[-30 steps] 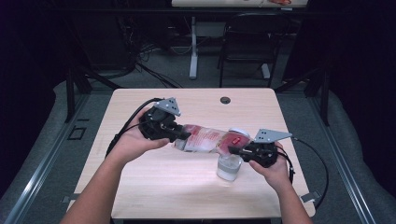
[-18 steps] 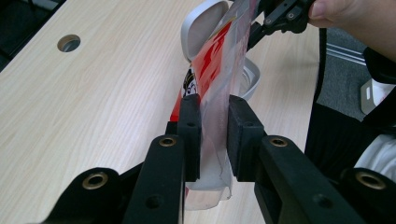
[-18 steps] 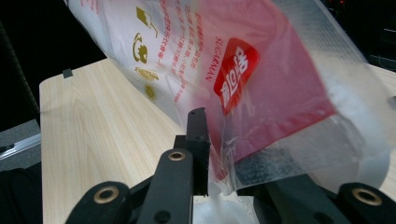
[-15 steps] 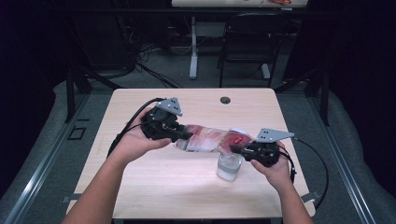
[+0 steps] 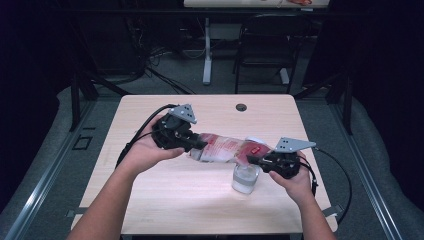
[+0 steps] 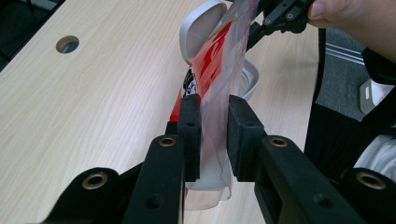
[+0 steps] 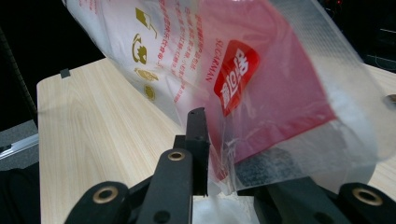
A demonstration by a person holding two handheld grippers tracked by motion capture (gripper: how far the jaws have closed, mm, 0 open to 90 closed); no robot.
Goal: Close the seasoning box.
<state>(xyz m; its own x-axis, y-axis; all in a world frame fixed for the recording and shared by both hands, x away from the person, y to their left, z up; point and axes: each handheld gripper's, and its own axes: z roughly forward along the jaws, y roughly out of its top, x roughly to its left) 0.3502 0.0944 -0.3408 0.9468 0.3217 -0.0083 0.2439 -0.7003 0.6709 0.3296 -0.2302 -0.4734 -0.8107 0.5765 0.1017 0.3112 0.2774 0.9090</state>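
While pinched, bag (image 5: 227, 148) spans hand-held grippers.

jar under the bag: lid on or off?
Off. The jar stands open under the bag held by both tongs; its lid lies on the table behind.

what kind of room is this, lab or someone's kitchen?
Most likely a lab or recording workspace, not a kitchen. A bare wooden table with a cable hole stands on grey carpet, loose cables run over the floor behind it, and another desk's leg and a chair sit in the dim background.
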